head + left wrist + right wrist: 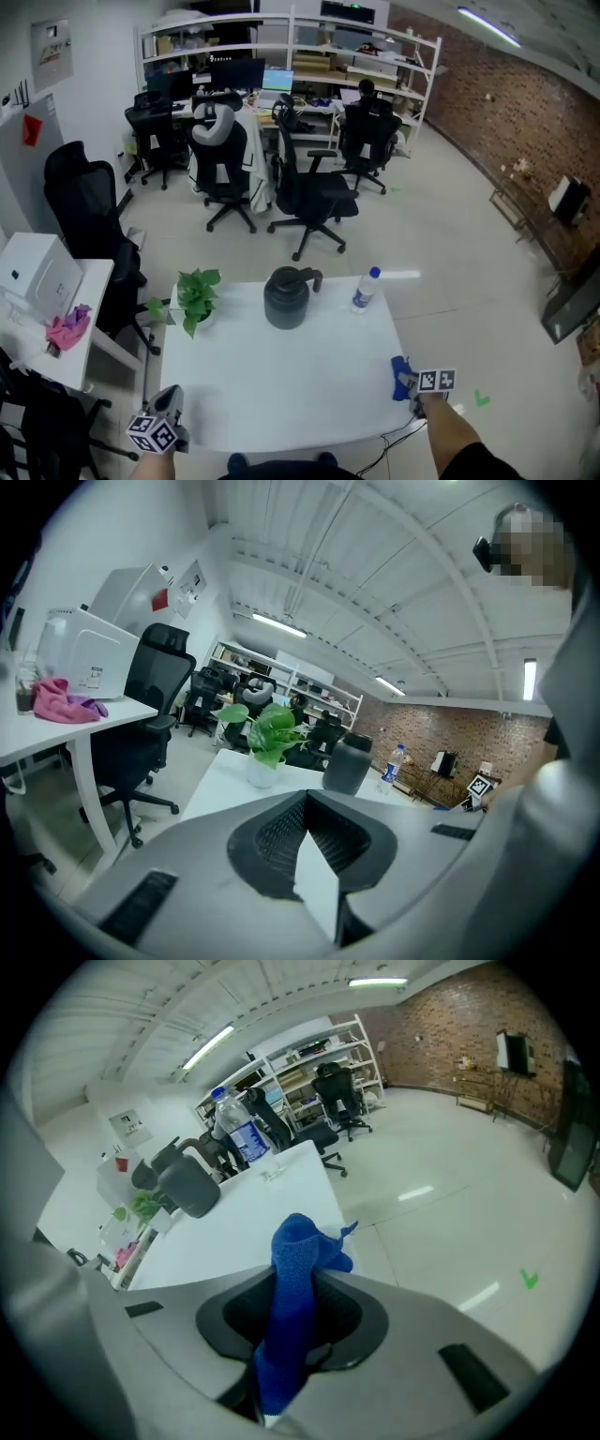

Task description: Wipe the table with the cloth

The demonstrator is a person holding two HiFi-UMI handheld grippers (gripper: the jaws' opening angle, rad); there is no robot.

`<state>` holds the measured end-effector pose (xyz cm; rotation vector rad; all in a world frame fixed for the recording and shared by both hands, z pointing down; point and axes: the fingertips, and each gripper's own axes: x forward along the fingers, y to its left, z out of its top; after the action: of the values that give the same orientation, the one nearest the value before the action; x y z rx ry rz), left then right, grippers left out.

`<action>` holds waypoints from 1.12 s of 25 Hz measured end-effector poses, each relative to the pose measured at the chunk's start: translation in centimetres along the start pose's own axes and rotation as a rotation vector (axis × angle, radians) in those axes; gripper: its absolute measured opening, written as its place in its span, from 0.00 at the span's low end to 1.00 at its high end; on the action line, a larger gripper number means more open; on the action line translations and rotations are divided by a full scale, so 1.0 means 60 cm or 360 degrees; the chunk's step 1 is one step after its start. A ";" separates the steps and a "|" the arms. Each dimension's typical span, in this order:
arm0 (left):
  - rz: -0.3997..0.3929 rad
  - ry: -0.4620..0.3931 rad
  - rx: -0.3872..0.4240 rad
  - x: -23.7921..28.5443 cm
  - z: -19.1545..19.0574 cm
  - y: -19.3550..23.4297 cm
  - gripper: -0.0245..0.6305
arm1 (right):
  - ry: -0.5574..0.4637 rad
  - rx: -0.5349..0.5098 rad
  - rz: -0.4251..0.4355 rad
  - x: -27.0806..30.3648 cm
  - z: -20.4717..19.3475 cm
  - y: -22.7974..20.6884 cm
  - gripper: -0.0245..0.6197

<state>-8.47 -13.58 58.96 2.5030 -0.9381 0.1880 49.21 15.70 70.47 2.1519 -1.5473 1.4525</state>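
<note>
A blue cloth (401,373) hangs at the right edge of the white table (281,375), near the front corner. My right gripper (410,382) is shut on it. In the right gripper view the cloth (298,1279) stands bunched up between the jaws of that gripper (281,1372), with the table top (253,1213) stretching away behind it. My left gripper (170,397) is off the table's front left corner. Seen from the left gripper view, this gripper (314,874) has its jaws together with nothing between them, and the table (225,771) lies ahead of it.
A potted plant (195,298), a dark jug (287,297) and a water bottle (365,289) stand along the table's far edge. A side desk at the left carries a white box (37,277) and a pink cloth (67,328). A black office chair (94,234) stands beside it.
</note>
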 end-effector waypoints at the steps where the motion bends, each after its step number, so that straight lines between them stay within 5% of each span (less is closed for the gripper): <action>1: -0.0006 0.0008 0.0008 0.003 -0.001 -0.010 0.04 | 0.0004 0.0008 -0.0010 -0.003 -0.008 -0.014 0.18; 12: -0.0072 0.0058 0.0046 0.025 -0.013 -0.077 0.04 | 0.0000 0.0034 0.0027 0.002 -0.054 -0.035 0.22; 20: -0.0157 0.0019 0.0070 0.048 0.005 -0.089 0.04 | -0.0178 -0.0308 -0.0071 -0.057 0.023 0.047 0.36; 26: -0.0310 0.0029 0.0125 0.118 0.011 -0.132 0.04 | -0.0287 -0.0639 0.0452 -0.001 0.092 0.317 0.35; 28: -0.0366 0.0047 0.0141 0.146 0.005 -0.158 0.04 | -0.0264 -0.0744 0.0605 0.040 0.088 0.400 0.25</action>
<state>4.34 -12.61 57.67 2.6573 -0.6362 0.1956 33.73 -0.22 59.72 1.8039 -2.1851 0.8689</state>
